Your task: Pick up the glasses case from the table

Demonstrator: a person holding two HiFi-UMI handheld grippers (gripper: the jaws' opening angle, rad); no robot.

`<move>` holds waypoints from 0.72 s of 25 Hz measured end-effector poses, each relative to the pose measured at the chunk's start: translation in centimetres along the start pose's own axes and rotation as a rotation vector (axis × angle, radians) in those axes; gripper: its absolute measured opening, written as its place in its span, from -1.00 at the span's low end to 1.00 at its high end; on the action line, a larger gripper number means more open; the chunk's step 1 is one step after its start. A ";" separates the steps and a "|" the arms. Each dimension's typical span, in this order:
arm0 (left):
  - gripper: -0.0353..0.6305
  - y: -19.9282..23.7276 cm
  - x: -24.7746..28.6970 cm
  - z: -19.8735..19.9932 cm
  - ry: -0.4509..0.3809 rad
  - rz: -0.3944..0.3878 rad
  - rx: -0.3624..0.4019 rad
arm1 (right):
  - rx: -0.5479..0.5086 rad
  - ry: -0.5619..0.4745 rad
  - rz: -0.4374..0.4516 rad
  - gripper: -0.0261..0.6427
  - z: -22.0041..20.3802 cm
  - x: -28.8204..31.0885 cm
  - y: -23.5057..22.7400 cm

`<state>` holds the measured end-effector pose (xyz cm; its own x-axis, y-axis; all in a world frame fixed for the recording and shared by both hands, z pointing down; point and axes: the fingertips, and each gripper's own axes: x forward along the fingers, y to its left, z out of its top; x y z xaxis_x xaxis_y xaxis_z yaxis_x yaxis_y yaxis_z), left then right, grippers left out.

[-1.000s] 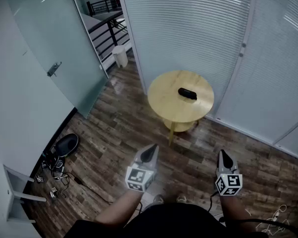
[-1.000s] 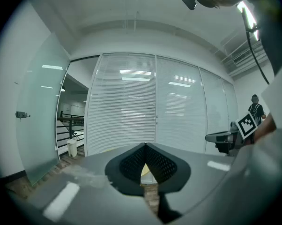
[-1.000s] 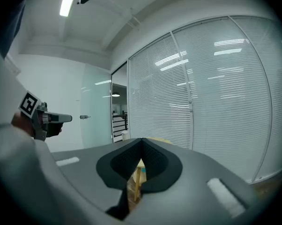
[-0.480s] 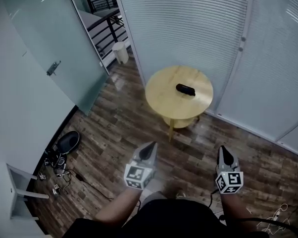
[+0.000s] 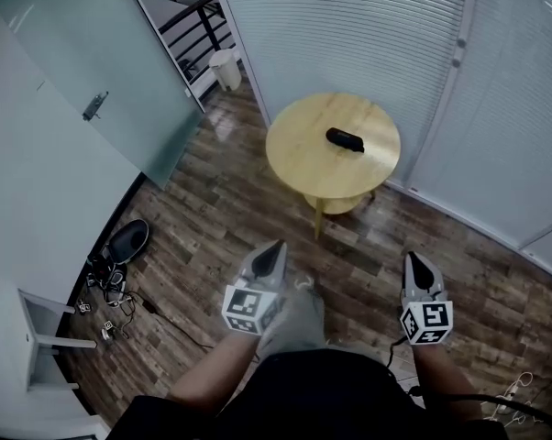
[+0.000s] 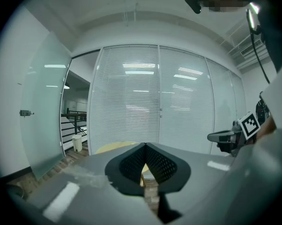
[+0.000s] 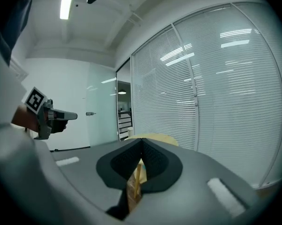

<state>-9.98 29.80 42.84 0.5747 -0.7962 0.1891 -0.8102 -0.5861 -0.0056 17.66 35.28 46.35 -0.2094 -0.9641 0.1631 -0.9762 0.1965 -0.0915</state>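
Black glasses case (image 5: pixel 345 139) on round wooden table (image 5: pixel 301 159)

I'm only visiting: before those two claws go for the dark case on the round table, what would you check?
1. Glasses case in plain sight on the round table: ok.
2. Nothing lying on the case: ok.
3. Left gripper and right gripper empty: ok.
4. Jaws apart for a grasp: not ok, both pairs are together.
5. Grippers close to the case: not ok, the table stands well ahead of them.
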 end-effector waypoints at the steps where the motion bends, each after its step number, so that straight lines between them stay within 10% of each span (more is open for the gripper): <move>1: -0.88 0.4 0.6 0.2 -0.005 -0.004 0.002 | 0.007 -0.001 -0.006 -0.90 -0.1 0.4 -0.2; 18: -0.88 11.4 19.5 3.1 -0.019 -0.103 -0.055 | -0.057 0.072 -0.045 -0.90 2.0 15.9 -2.9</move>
<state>-7.66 7.14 43.38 0.6572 -0.7349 0.1675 -0.7513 -0.6565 0.0672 17.23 18.99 47.24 -0.1671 -0.9573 0.2358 -0.9859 0.1654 -0.0272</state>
